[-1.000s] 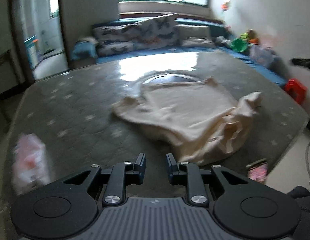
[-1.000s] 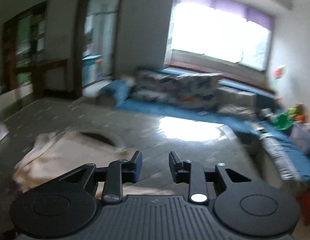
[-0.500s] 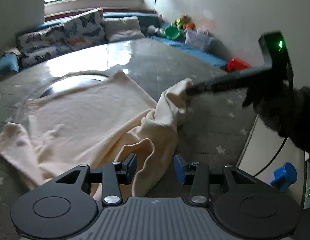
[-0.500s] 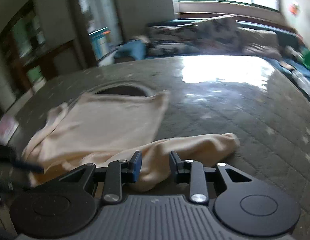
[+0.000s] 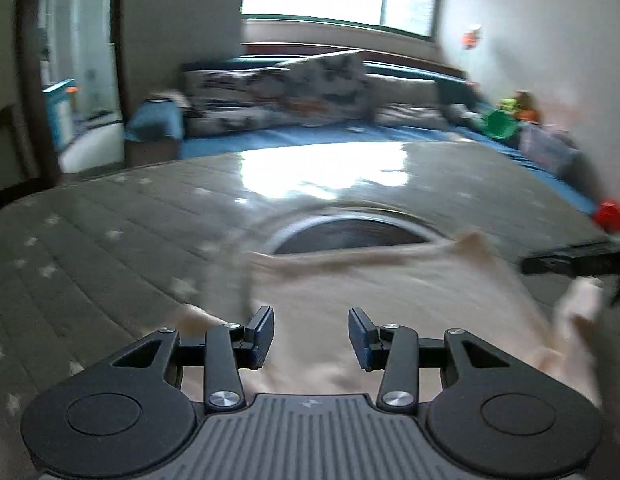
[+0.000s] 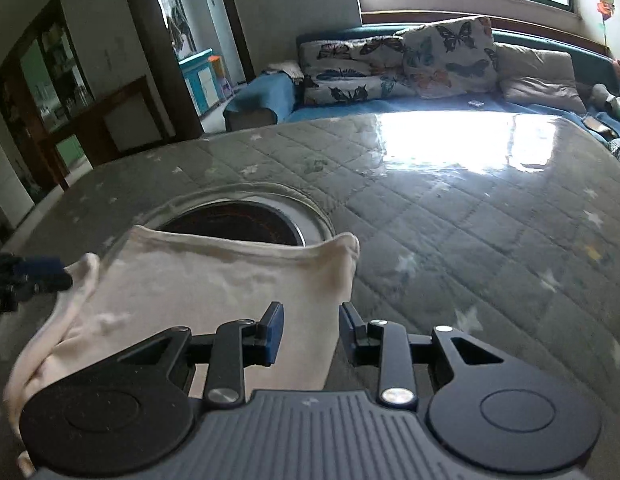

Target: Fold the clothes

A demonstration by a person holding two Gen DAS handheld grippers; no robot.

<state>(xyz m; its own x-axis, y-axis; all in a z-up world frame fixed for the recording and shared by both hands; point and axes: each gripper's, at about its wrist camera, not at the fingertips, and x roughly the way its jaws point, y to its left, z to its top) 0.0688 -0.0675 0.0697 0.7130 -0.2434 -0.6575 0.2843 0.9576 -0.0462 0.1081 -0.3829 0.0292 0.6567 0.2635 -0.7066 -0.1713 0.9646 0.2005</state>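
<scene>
Fingers first: our left gripper (image 5: 311, 338) has its jaws opening right now, a fair gap between the blue pads, and nothing pinched in there, just the cream garment (image 5: 374, 292) lying underneath. Our right gripper (image 6: 310, 334) sits at a narrower gap, and the garment's right edge runs up under and between its fingers (image 6: 273, 332), but we can't see the pads actually pressing on cloth, so we'd call it not holding.

The garment (image 6: 213, 284) is spread on the grey quilted table cover (image 6: 450, 216), its far hem draped over the rim of a round dark inset (image 6: 245, 222) in the tabletop.

Handling-wise we reckon it's light, soft knit stuff: floppy, no stiffness at all, will sag and bunch the moment you lift it. The cover looks glossy, so it'll probably slide too. Best bet is pinching at corners or along a hem where the fabric is doubled up, e.g. that raised far-right corner (image 6: 348, 244), rather than stabbing at the flat middle.

Hard to make out: the left wrist view is smeared with motion blur, so the garment's left edge is mush. The near hem is hidden behind both gripper bodies. We can't tell sleeves from body, or front from back
</scene>
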